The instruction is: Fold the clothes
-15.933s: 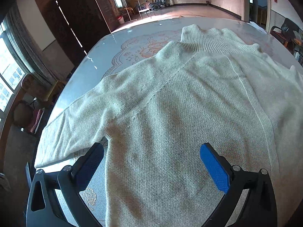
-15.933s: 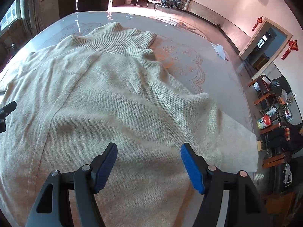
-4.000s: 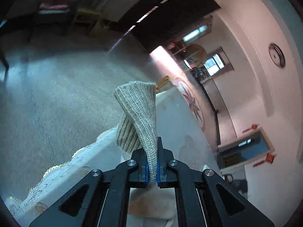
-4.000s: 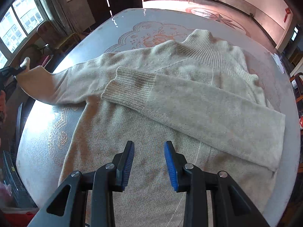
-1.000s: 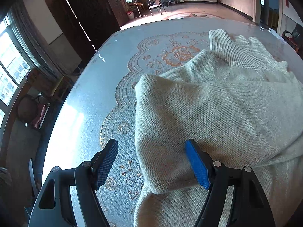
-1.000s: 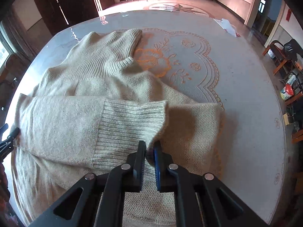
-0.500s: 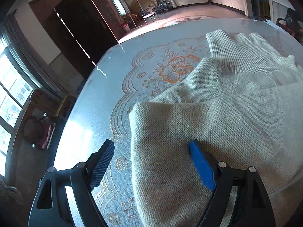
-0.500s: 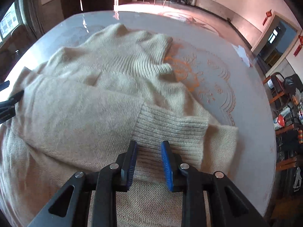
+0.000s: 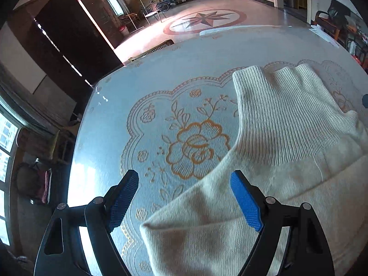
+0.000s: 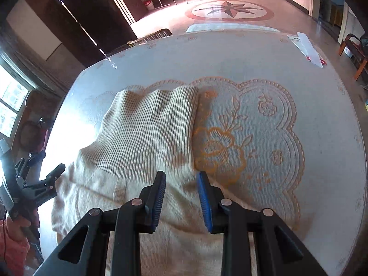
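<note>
A cream knit sweater point(image 9: 264, 195) lies on the round table with both sleeves folded over its body; its ribbed turtleneck collar point(image 9: 283, 115) points away from me. It also shows in the right wrist view point(image 10: 142, 142). My left gripper point(image 9: 184, 197) is open wide and empty, low over the sweater's left shoulder edge. My right gripper point(image 10: 181, 195) is partly open and empty, with the base of the collar point(image 10: 179, 172) between its blue pads. The left gripper shows at the left in the right wrist view point(image 10: 39, 184).
The table carries a pale lace cloth with an orange flower pattern point(image 9: 195, 145) under glass. A white paper point(image 10: 306, 48) lies near the far right edge. Chairs point(image 10: 352, 50) stand around the table; a dark cabinet point(image 9: 69, 46) stands beyond the far left edge.
Both grippers have moved forward from the folded sleeves toward the collar. The right gripper let go of the sleeve cuff about a second ago and has opened a little more.
</note>
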{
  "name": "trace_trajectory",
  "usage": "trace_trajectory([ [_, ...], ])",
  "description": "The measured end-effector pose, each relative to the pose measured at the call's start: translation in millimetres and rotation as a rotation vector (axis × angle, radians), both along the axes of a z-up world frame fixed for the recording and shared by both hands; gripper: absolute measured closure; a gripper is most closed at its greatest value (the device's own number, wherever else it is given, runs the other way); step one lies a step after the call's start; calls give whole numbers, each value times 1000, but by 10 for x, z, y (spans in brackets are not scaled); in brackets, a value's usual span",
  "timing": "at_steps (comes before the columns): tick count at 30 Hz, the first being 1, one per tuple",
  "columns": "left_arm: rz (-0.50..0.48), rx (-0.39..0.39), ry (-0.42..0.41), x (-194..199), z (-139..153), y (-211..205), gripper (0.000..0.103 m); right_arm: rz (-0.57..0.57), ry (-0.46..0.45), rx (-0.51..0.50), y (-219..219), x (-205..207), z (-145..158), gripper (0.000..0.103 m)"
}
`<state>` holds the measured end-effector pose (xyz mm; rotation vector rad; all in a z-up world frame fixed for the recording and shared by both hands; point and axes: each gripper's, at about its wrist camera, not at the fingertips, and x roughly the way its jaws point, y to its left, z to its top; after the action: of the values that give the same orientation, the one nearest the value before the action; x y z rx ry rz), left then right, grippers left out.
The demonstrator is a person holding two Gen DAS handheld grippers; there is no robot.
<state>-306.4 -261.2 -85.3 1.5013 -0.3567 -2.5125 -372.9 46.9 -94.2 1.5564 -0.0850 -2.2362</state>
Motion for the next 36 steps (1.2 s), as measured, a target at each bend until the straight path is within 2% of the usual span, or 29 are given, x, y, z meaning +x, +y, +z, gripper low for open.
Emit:
trace_trajectory([
  [5, -10, 19, -3, -659, -49, 57, 20, 14, -39, -6, -161, -478, -149, 75],
  [8, -24, 52, -39, -972, -170, 140, 20, -11, -70, -11, -198, -726, -319, 75],
  [12, -55, 60, -62, -1246, -344, 210, 20, -18, -92, -87, -220, -906, -469, 75],
  [15, -79, 108, -73, -1356, -443, 240, 20, 0, -135, -177, -245, -970, -584, 75],
  [20, -85, 266, -61, -1465, -495, 166, 19, -1, -168, -259, -213, -1076, -671, 74],
  [22, -81, 306, -57, -1464, -511, 121, 19, 5, -174, -243, -199, -1090, -662, 74],
  [24, -82, 333, -55, -1454, -513, 79, 19, -32, -98, -170, -123, -1072, -563, 74],
  [25, -81, 348, -53, -1450, -512, 55, 19, -34, -78, -165, -81, -1081, -531, 73],
  [29, -60, 411, -42, -1483, -509, -47, 19, 6, -145, -184, -22, -1137, -588, 73],
  [32, -72, 460, -39, -1500, -497, -40, 19, 41, -146, -205, -49, -1112, -605, 68],
  [34, -97, 503, -45, -1500, -485, 20, 19, 59, -142, -239, -75, -1090, -610, 59],
  [36, -117, 512, -48, -1509, -479, 64, 19, 81, -144, -257, -101, -1063, -619, 50],
])
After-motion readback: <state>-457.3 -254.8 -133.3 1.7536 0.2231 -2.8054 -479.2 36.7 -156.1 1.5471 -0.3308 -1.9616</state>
